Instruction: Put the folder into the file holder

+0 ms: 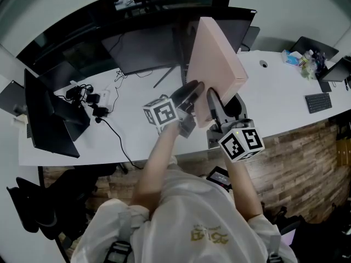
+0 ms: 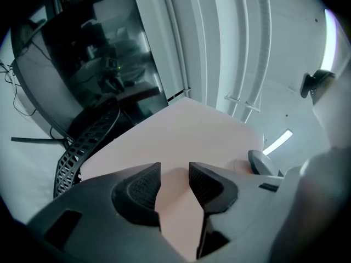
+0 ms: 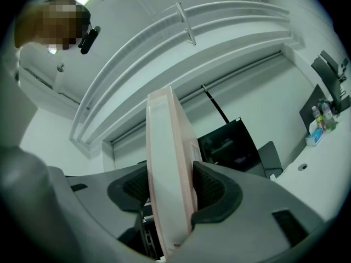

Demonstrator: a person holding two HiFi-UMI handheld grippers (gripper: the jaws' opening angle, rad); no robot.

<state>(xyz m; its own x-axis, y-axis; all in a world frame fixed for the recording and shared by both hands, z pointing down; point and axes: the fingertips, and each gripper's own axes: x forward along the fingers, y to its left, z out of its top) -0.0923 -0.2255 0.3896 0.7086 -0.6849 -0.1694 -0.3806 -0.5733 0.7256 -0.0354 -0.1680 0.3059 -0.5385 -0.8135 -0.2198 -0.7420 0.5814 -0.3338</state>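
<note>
Desk [image 1: 274, 97]: we see a long white top, mostly bare at the front edge.
On the desk: a dark monitor [image 1: 145, 48] at the back, a second screen [image 1: 46, 119] at the left end, a bundle of black cables [image 1: 96, 106], and a keyboard [image 1: 318, 102] at the right.
Room: a wooden floor [image 1: 307, 152] lies below the desk and a pale wall behind it.
Folder [image 1: 216, 59]: pink and thick, lifted above the desk, on edge and tilted, in front of the monitor.
File holder [image 2: 82, 147]: black mesh, just beside the folder's lower edge.
Left hand-held gripper [image 2: 174, 171]: the folder fills its gap, and we see both pads against it.
Right hand-held gripper [image 3: 170, 185]: clamped across the folder's thickness.
</note>
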